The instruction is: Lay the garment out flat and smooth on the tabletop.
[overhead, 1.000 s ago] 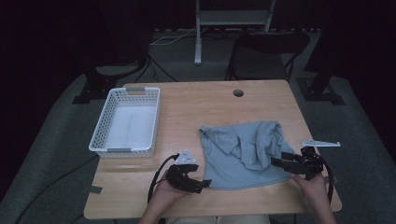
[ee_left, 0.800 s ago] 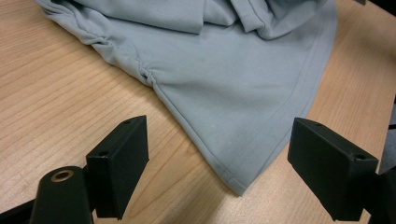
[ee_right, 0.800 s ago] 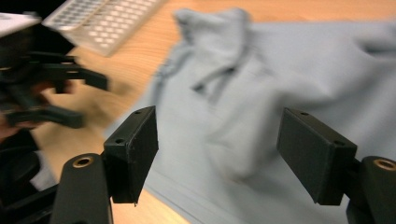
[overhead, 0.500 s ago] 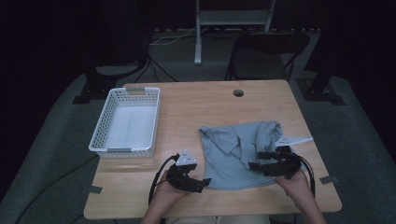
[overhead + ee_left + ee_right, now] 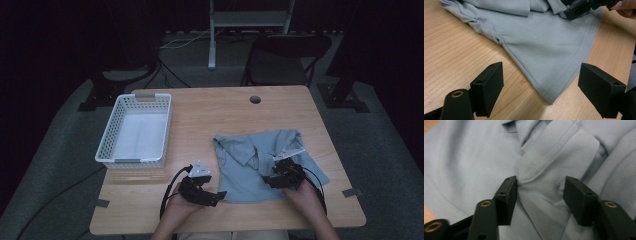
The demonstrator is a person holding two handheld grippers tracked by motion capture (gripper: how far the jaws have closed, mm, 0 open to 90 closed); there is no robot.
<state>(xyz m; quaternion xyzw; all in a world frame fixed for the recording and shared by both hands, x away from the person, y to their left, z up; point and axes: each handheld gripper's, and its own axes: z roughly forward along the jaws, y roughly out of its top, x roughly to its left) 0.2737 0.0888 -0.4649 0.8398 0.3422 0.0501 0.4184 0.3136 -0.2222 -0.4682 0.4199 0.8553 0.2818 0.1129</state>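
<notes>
Down at the near edge of the table point(image 5: 150, 220), the left gripper point(image 5: 220, 195) sits released, jaws spread wide just off the near-left corner of the grey-blue shirt point(image 5: 250, 170), that hem corner pointing in between them from 12 o'clock. Over at about 3 o'clock from it, the right gripper point(image 5: 267, 179) is down on the shirt, jaws parted either side of a raised fold of cloth by the collar, not clenched, left jaw touching the fold. Farther back at 10 o'clock stands the white basket point(image 5: 107, 150), well apart from the shirt.
</notes>
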